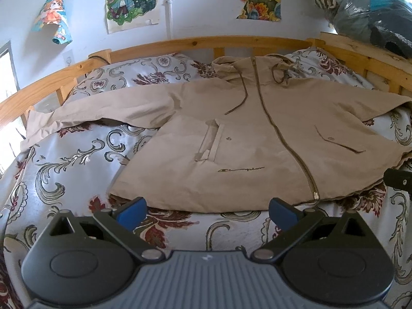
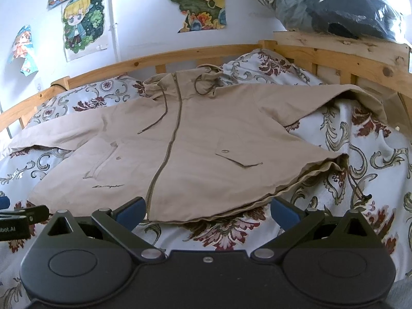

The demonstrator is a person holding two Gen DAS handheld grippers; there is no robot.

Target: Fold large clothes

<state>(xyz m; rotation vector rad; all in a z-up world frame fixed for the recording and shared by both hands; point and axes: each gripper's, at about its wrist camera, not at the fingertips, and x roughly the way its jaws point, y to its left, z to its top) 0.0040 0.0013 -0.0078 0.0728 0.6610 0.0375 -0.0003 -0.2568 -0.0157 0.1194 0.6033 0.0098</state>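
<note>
A beige zip-up hooded jacket (image 1: 244, 134) lies spread face up on the bed, hood toward the headboard, both sleeves stretched out sideways. The right wrist view shows the same jacket (image 2: 180, 149) with its hem nearest me. My left gripper (image 1: 207, 212) hovers open just short of the hem, blue pads (image 1: 131, 212) wide apart, nothing between them. My right gripper (image 2: 206, 212) is also open, with the zipper end and hem lying between its spread fingers, not pinched. The right gripper's edge (image 1: 397, 179) shows at the right of the left wrist view.
A floral bedspread (image 1: 72, 170) covers the bed. A wooden bed rail (image 1: 180, 45) runs behind the hood. Posters (image 1: 131, 0) hang on the wall. Bagged dark clothes (image 2: 334, 2) sit on a wooden shelf at upper right. A drawstring toggle (image 2: 360, 195) trails off the hem's right corner.
</note>
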